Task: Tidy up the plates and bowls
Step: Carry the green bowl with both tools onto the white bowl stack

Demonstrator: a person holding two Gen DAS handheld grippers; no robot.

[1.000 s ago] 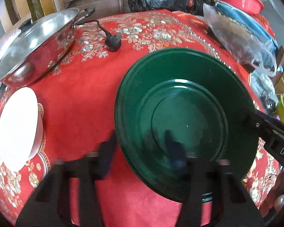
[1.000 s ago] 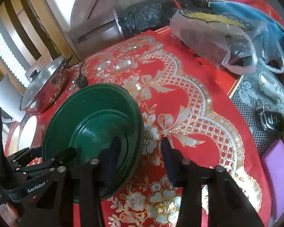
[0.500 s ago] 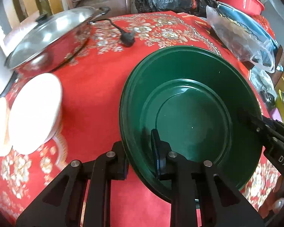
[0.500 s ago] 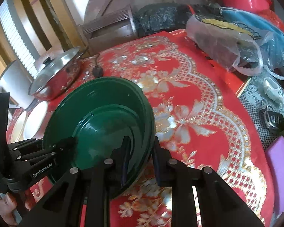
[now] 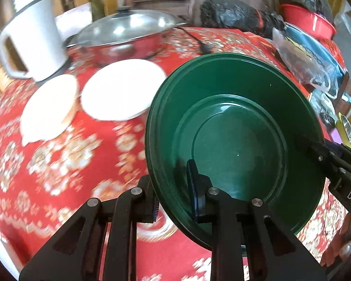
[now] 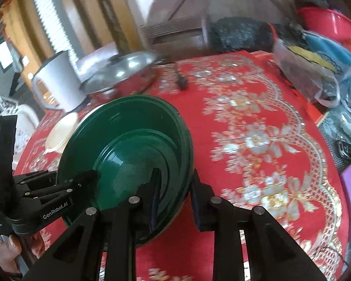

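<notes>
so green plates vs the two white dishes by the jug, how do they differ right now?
Green plates: dark, glossy, wide-rimmed, tilted, clamped at opposite rim edges by the left gripper and right gripper. White dishes: pale, blurred, look smaller, lie side by side on the red cloth with nothing gripping them. Green plates are nested; white dishes are apart. All are round tableware.

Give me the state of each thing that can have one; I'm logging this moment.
Green plates: stacked, held off the red tablecloth, tilted.
Left gripper: jaws shut on the stack's rim.
Right gripper: jaws shut on the opposite rim.
Steel pot: lid on.
White bowls: side by side on the cloth.
</notes>
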